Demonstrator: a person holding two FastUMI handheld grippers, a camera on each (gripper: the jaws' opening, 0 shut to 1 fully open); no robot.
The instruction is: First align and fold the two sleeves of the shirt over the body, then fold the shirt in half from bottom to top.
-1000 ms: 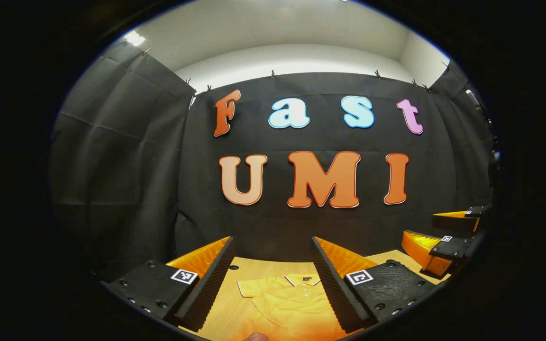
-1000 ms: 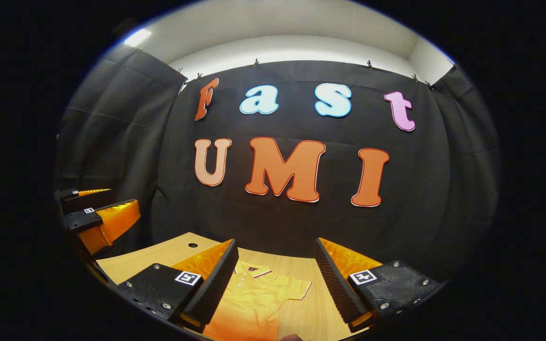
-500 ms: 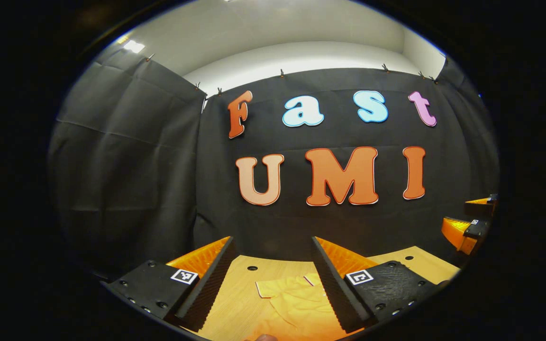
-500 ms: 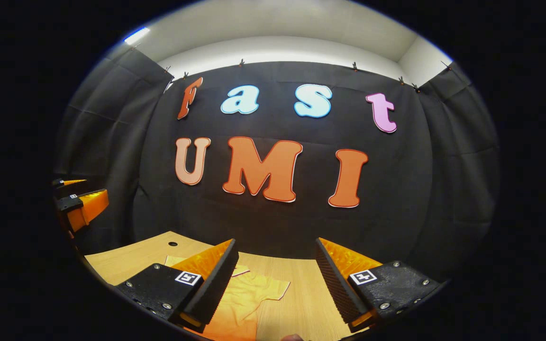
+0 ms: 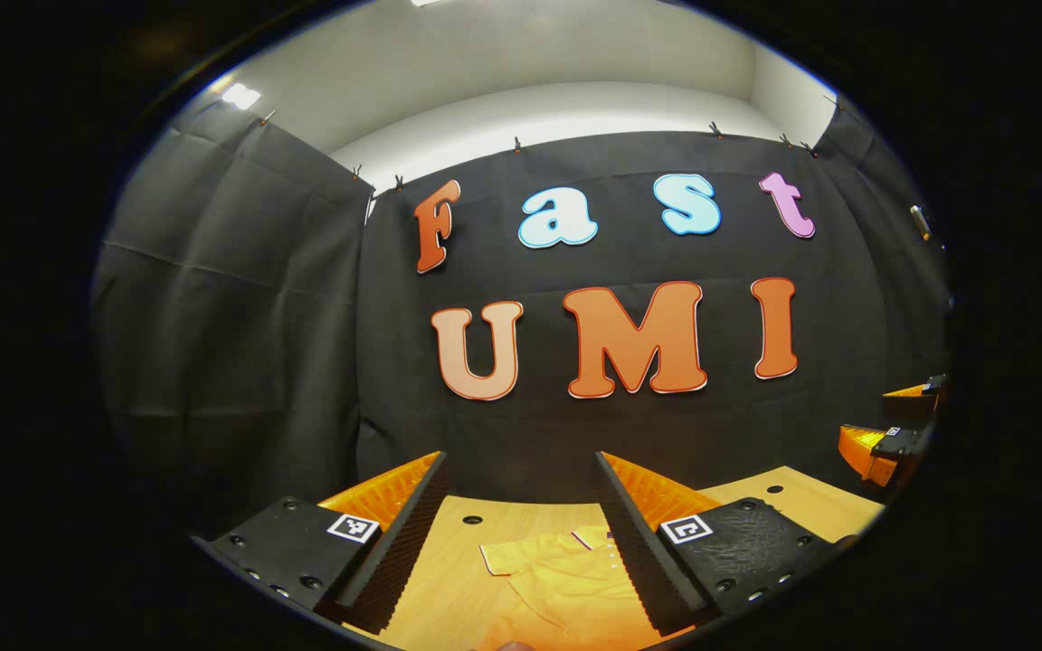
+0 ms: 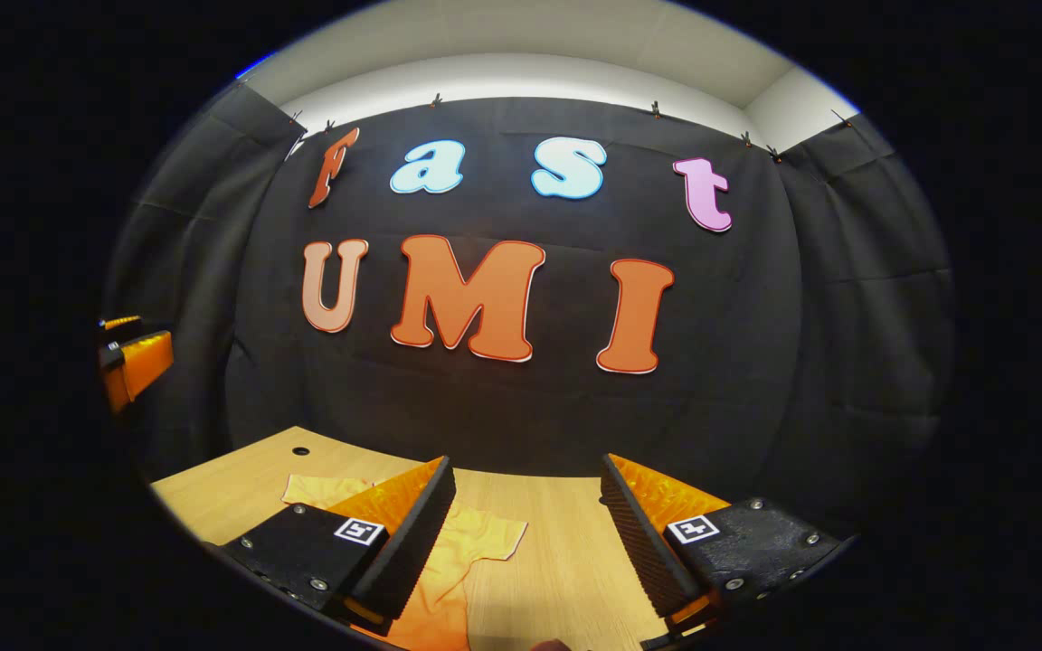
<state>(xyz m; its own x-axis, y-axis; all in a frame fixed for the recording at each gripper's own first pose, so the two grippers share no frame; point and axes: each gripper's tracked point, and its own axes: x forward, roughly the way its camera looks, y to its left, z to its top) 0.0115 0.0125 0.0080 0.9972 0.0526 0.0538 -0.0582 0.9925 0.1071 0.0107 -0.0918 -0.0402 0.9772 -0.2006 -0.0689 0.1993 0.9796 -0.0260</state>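
A yellow polo shirt [image 5: 566,583] lies flat on the wooden table [image 5: 444,579], collar toward the far wall. In the left gripper view its left sleeve [image 5: 507,556] sticks out between my open left gripper [image 5: 521,461] fingers, which hover above it. In the right gripper view the shirt [image 6: 462,551] lies low and left, partly hidden behind a finger, and its right sleeve [image 6: 494,538] lies inside the gap of my open right gripper [image 6: 526,463]. Neither gripper holds anything. The right gripper [image 5: 892,438] shows far right, the left gripper [image 6: 132,362] far left.
Black cloth walls close the booth behind and on both sides of the table [image 6: 557,561]. Small round holes [image 5: 472,521] [image 6: 300,450] mark the tabletop near its back edge. Bare wood lies to the right of the shirt in the right gripper view.
The two grippers have drawn apart: each shows farther toward the edge of the other's view. The shirt has slid left in the right gripper view and right in the left gripper view.
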